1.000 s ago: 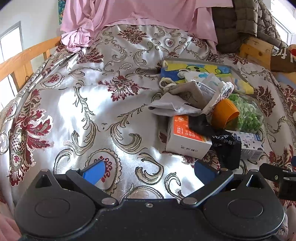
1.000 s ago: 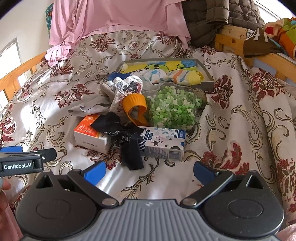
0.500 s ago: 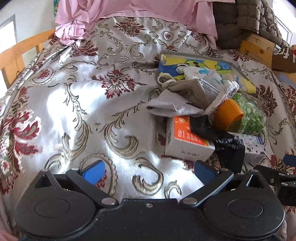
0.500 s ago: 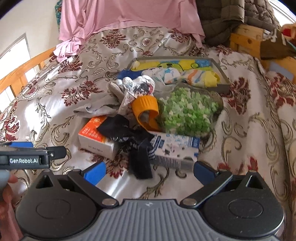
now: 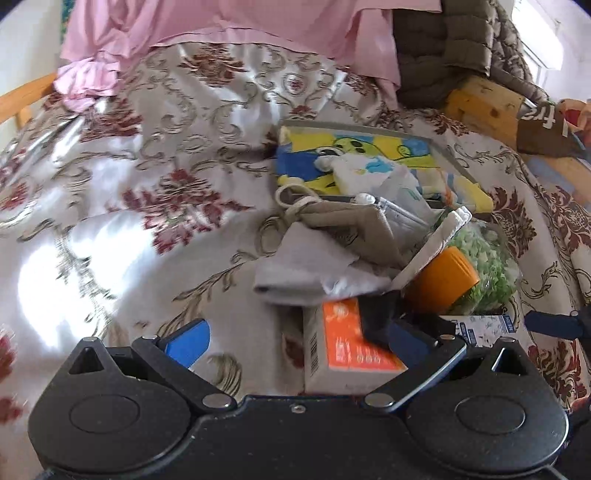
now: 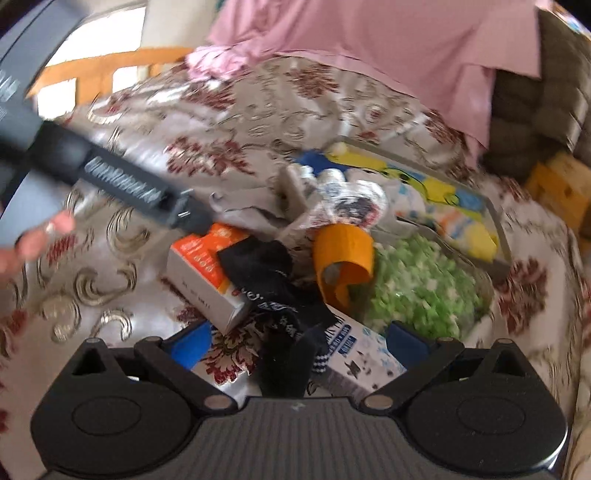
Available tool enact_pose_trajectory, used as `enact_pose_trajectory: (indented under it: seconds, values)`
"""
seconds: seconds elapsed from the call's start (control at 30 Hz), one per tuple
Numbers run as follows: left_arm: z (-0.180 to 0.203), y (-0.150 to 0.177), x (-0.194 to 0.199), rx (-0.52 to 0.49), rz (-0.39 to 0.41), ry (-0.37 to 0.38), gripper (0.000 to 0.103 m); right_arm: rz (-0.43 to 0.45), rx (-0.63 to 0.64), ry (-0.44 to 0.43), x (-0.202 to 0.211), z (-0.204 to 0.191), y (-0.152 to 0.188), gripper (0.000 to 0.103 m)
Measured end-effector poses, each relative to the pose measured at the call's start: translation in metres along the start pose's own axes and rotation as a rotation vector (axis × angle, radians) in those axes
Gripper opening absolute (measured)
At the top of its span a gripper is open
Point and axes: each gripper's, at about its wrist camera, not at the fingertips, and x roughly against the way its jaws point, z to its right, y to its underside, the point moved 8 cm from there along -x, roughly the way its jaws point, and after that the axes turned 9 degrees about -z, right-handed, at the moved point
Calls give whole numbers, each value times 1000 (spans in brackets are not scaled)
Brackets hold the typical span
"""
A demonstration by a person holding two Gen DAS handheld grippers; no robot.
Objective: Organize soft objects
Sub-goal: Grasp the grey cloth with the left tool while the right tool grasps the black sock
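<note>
Setting: a bed under a shiny flowered bedspread [image 5: 155, 206], with a pink sheet [image 5: 236, 26] bunched at the far end.
Left gripper [image 5: 295, 338]: jaws wide apart, holding nothing; its right finger sits over the orange box [image 5: 347, 343], its left finger over bare bedspread.
Right gripper [image 6: 299, 341]: jaws wide apart, holding nothing; it straddles the black sock [image 6: 273, 291] and the blue-and-white carton [image 6: 358, 350].
Black sock: draped across the orange box and the carton, with its lower end hanging between the right gripper's fingers.
Grey cloth [image 5: 314, 266]: crumpled just behind the orange box, touching it.
Tray [image 5: 454, 155]: farther back on the bed, holding yellow and blue printed cloth [image 5: 351, 155].
Orange cup [image 6: 343, 254]: lying on its side between the grey cloth and a bag of green bits [image 6: 417, 284].
Silver pouch [image 6: 351, 195]: resting against the top of the cup.
Blur: the right wrist view is smeared, so fine detail there is unclear.
</note>
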Motion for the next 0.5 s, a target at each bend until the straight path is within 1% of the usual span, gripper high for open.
enact_pose_trajectory:
  seconds: [0.1,0.17,0.23,0.33,0.43,0.5]
  values:
    - [-1,-8,-13,-1,1,30,102,4,44,25,-9,-5,-3,101]
    - [-1,-14,-19,6,15,54,102,1,50,23,-13,-4,-3,98]
    - [-1,-20,-26,20,32,82,102,-17,44,21,-20,-4,-3,94]
    - [-2,-27,-36,47,28,131,102,-35,28,17,-28,0,-3,88]
    - [-3,-30,-43,71,25,159,102,-41,3,7,-32,3,-3,83]
    - [-4,-32,-45,83,33,173,100,-37,-2,6,-33,5,-4,79]
